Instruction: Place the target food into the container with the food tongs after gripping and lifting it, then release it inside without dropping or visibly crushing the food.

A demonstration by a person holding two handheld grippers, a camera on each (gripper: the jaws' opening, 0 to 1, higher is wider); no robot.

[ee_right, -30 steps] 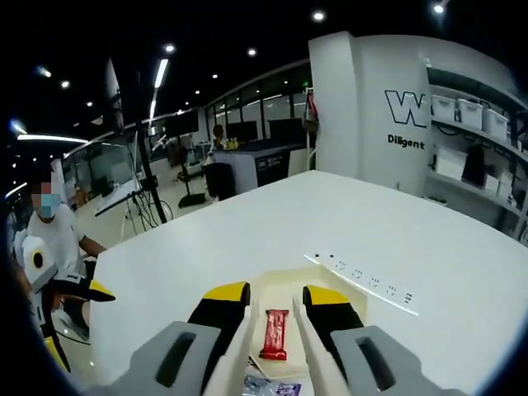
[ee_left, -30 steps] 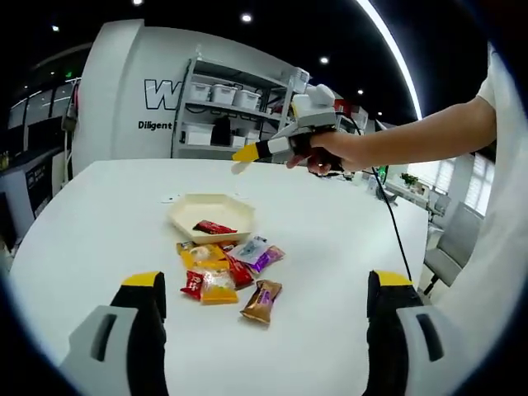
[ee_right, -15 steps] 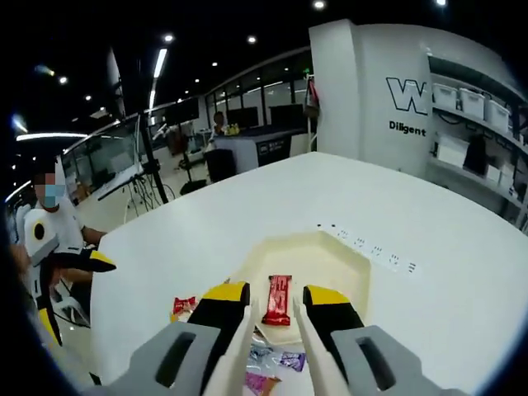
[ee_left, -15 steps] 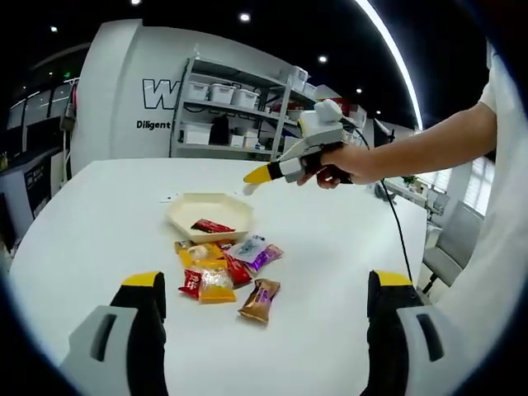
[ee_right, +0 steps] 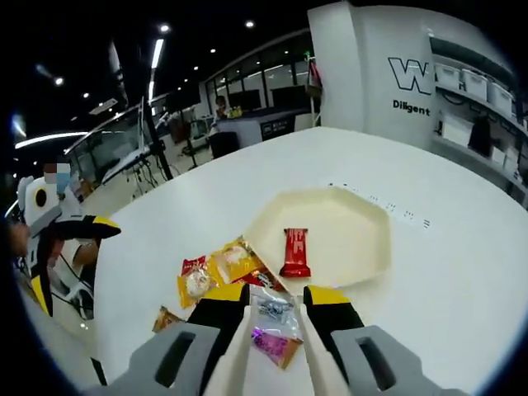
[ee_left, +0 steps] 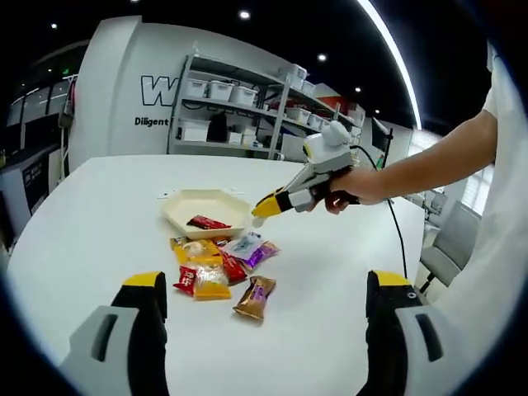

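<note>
A cream hexagonal tray [ee_left: 194,204] [ee_right: 351,239] holds one red bar [ee_left: 206,222] [ee_right: 294,252]. In front of it lies a pile of packets: yellow ones [ee_left: 212,282] [ee_right: 235,260], a silver one [ee_left: 247,246] [ee_right: 276,307], a purple one [ee_left: 264,256] [ee_right: 276,346] and a brown one [ee_left: 256,299] [ee_right: 167,318]. My right gripper [ee_right: 274,290] [ee_left: 266,206], held by a hand, hovers low over the silver packet, its jaws a narrow gap apart and holding nothing. My left gripper [ee_left: 268,289] stands wide open and empty, short of the pile.
The white table [ee_left: 99,214] runs far around the pile, its edge near at the right. Shelves with white bins [ee_left: 223,103] stand behind it. My left gripper's yellow tip [ee_right: 99,223] and a person show at the left of the right gripper view.
My right gripper has come down from above the tray toward the near packets, empty all the while. The red bar stays in the tray. The left gripper has hardly moved.
</note>
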